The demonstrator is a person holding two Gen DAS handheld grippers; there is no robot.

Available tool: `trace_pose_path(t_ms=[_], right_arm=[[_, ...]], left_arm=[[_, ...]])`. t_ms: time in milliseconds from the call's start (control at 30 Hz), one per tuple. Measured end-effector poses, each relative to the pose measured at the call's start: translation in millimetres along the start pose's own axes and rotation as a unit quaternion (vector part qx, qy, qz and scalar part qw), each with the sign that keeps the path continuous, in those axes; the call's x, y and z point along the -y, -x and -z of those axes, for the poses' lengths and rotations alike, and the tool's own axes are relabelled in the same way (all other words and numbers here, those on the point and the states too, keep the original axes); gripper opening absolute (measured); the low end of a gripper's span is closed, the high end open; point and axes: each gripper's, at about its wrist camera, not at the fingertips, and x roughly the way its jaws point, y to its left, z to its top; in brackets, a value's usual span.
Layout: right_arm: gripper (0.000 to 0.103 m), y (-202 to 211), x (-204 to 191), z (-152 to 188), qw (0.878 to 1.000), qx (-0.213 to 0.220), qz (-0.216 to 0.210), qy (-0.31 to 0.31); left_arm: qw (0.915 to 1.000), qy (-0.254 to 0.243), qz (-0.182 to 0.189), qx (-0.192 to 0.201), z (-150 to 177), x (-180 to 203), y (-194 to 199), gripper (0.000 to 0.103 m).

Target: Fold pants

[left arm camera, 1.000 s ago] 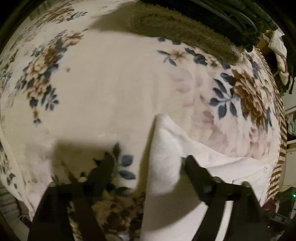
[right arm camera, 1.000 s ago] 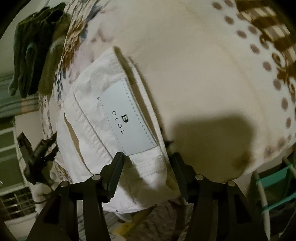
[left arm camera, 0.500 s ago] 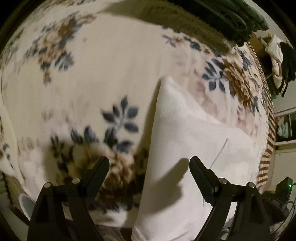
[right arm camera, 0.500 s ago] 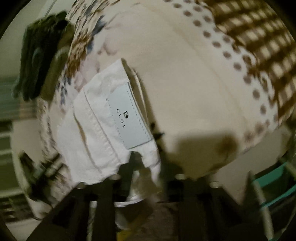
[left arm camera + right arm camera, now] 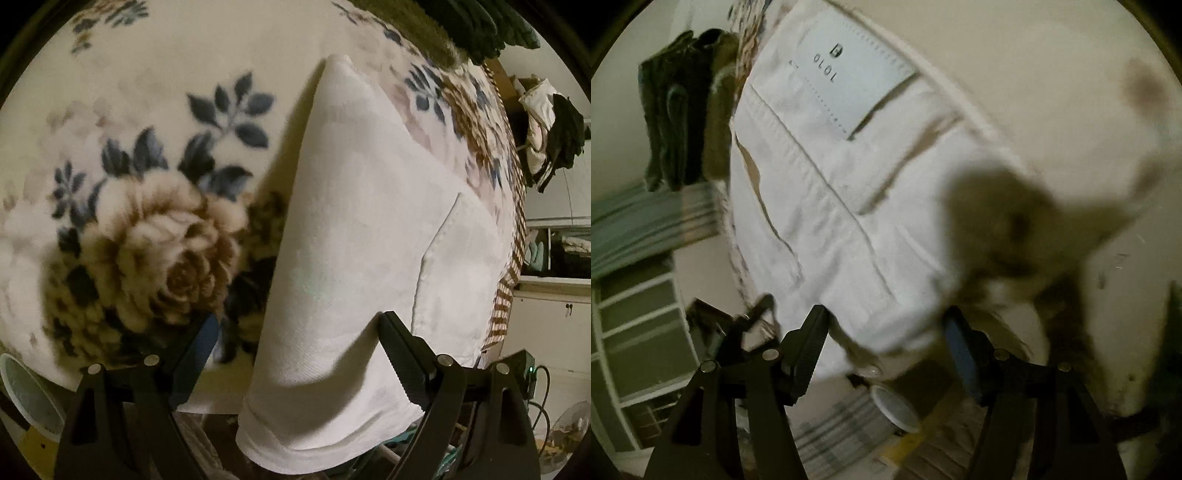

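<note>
White pants (image 5: 362, 236) lie folded in a compact stack on the floral blanket (image 5: 147, 206), with one end hanging over the bed edge. In the right wrist view the pants (image 5: 842, 206) show their waistband and a pale brand label (image 5: 846, 70). My left gripper (image 5: 295, 332) is open, with the near edge of the pants between its spread jaws but not pinched. My right gripper (image 5: 882, 332) is open, its jaws spread on either side of the waistband corner, which hangs between them, not clamped.
A dark green folded pile (image 5: 480, 26) lies at the far side of the bed; it also shows in the right wrist view (image 5: 679, 107). Clothes (image 5: 546, 118) hang at the right. A white cup (image 5: 894, 410) and shelving (image 5: 635, 362) are below the bed edge.
Both grippers have pulled back toward the bed edge. The right gripper, which sat close around the waistband corner, has opened wider. The pants now fill more of both views.
</note>
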Motion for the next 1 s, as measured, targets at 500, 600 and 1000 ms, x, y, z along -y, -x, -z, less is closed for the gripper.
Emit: trace_pose_path(t_ms=[500, 600, 1000], right_arm=[[0.065, 1.3, -17.7, -8.2, 0.998, 0.020, -0.003, 0.063], [0.073, -5.9, -23.9, -8.2, 0.997, 0.011, -0.043, 0.069], [0.037, -9.0, -34.1, 7.5, 0.994, 0.061, -0.046, 0.082]], left_arm=[[0.9998, -0.001, 0.018, -0.005, -1.1, -0.4, -15.1, 0.090], [0.9997, 0.000, 0.023, -0.002, -3.9, 4.2, -18.4, 0.090], [0.9966, -0.025, 0.073, 0.027, -4.0, 22.9, -9.4, 0.025]])
